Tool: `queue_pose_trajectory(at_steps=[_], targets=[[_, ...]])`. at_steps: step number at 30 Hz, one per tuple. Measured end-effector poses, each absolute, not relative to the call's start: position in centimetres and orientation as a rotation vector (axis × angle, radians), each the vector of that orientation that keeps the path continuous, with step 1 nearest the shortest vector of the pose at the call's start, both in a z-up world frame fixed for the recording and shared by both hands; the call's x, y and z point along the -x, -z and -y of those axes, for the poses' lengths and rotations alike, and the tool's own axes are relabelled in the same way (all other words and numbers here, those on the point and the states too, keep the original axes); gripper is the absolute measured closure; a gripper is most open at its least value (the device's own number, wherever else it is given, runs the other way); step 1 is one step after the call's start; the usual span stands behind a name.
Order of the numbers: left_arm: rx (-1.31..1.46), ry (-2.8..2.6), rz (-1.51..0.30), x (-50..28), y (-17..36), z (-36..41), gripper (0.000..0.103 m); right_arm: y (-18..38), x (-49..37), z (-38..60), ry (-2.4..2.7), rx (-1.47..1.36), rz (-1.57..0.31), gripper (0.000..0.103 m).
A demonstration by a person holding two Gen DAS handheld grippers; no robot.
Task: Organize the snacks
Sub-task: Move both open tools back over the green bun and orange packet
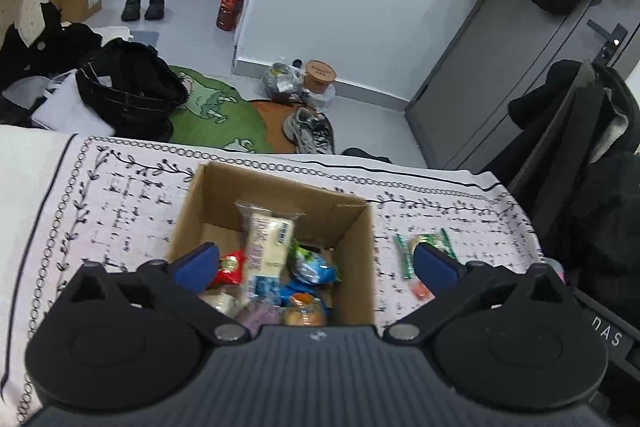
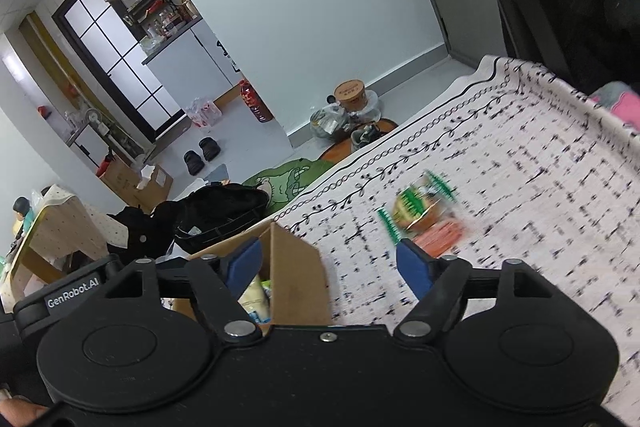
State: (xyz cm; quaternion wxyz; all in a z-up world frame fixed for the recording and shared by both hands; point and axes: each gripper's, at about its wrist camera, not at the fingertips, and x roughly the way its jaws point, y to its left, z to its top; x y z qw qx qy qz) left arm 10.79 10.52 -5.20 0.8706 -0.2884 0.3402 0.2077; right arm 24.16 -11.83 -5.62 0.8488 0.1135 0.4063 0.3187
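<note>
Green-and-orange snack packet (image 2: 424, 213): motion-blurred, print illegible. Cardboard box (image 2: 296, 267): near side hidden behind the right gripper (image 2: 328, 267).

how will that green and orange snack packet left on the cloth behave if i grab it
The green and orange packet lies flat with crimped film ends, so it's probably light and crinkly, likely slippery. On the patterned cloth it may slide rather than roll.

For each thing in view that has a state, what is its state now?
Brown cardboard box: open, holding several snack packets.
Long cream-coloured snack packet: in the box, leaning.
Green-edged snack packet: on the cloth, outside the box.
Left gripper: open, holding nothing.
Right gripper: open, holding nothing.
Grey door: closed.
</note>
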Motion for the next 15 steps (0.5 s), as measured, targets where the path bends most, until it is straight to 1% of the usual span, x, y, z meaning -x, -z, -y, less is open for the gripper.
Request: queue_pose_trajectory(at_steps=[1,4,6,11,15], targets=[[0.593,-0.431,-0.709,-10.9,5.1,-10.2,0.000,5.4,-24.3,12.1,-0.673,-0.236,-0.851,0.027],[0.565,-0.421,-0.707,-11.3,4.8,-9.3,0.000,5.0,-24.8,13.0,-0.678,-0.229,-0.840,0.021],[0.569,-0.418,-0.704,-11.5,4.7,-8.7,0.000,4.7,-25.1,13.6,-0.679,-0.226,-0.830,0.014],[0.565,-0.403,-0.712,-12.2,4.5,-7.3,0.000,4.3,-26.3,15.0,-0.671,-0.234,-0.820,0.006],[0.569,-0.380,-0.714,-12.8,4.2,-6.6,0.000,4.0,-27.5,16.0,-0.665,-0.235,-0.815,0.003]])
